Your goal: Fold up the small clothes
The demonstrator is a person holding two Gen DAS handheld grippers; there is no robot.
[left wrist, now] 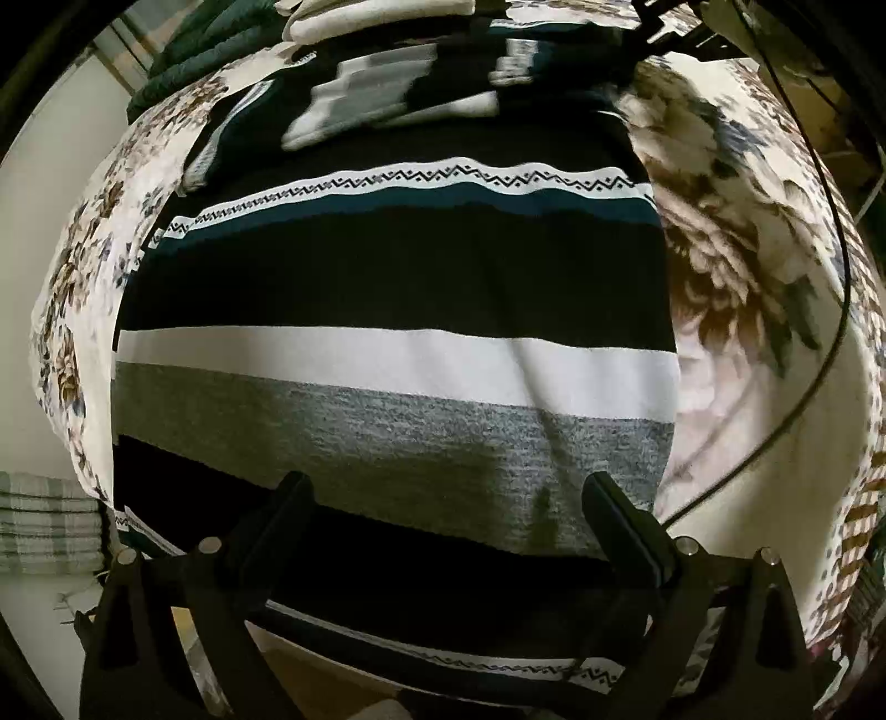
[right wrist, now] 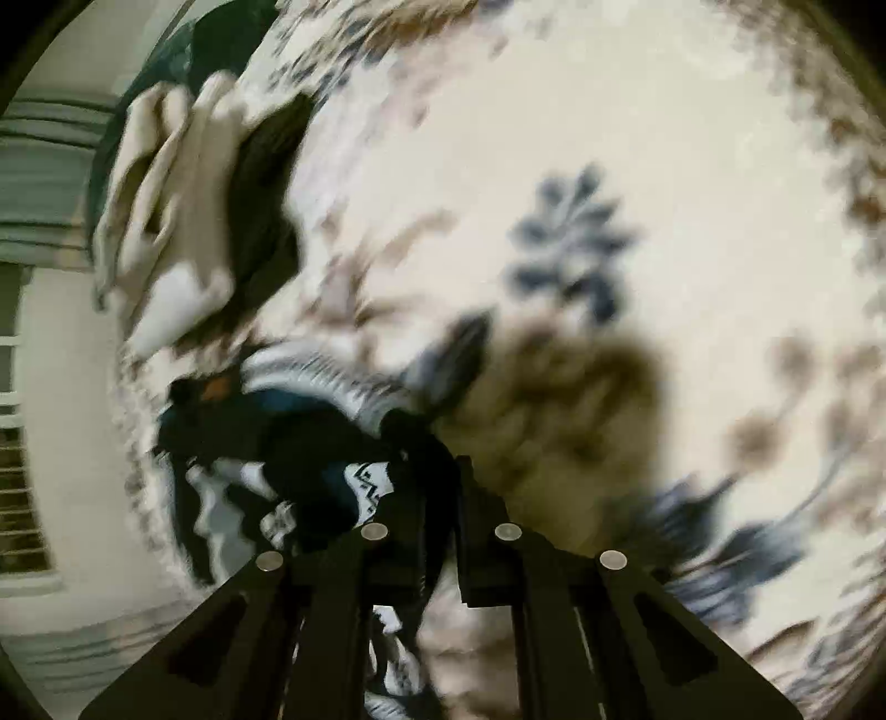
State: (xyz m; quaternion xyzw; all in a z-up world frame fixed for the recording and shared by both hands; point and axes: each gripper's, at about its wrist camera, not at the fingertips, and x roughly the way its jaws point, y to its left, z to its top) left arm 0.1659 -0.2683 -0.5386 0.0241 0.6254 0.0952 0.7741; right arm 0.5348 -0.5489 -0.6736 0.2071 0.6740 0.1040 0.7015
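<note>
A striped garment (left wrist: 387,354) with black, white, grey and teal bands and a zigzag trim lies spread flat on a floral bedsheet (left wrist: 736,232). My left gripper (left wrist: 446,507) hovers over its near grey and black bands. The jaws stand wide open and nothing is pinched between the fingers (left wrist: 614,515). The right wrist view is blurred. There my right gripper (right wrist: 443,471) is shut, with bunched dark and zigzag-trimmed fabric of the striped garment (right wrist: 310,465) caught at its fingertips and trailing to the left and underneath.
Cream folded clothes (left wrist: 376,16) and a dark green knit (left wrist: 177,61) lie at the far end of the bed. A black cable (left wrist: 830,332) runs across the sheet on the right. A cream and black clothes pile (right wrist: 183,194) lies upper left. The bed's edge drops off at left.
</note>
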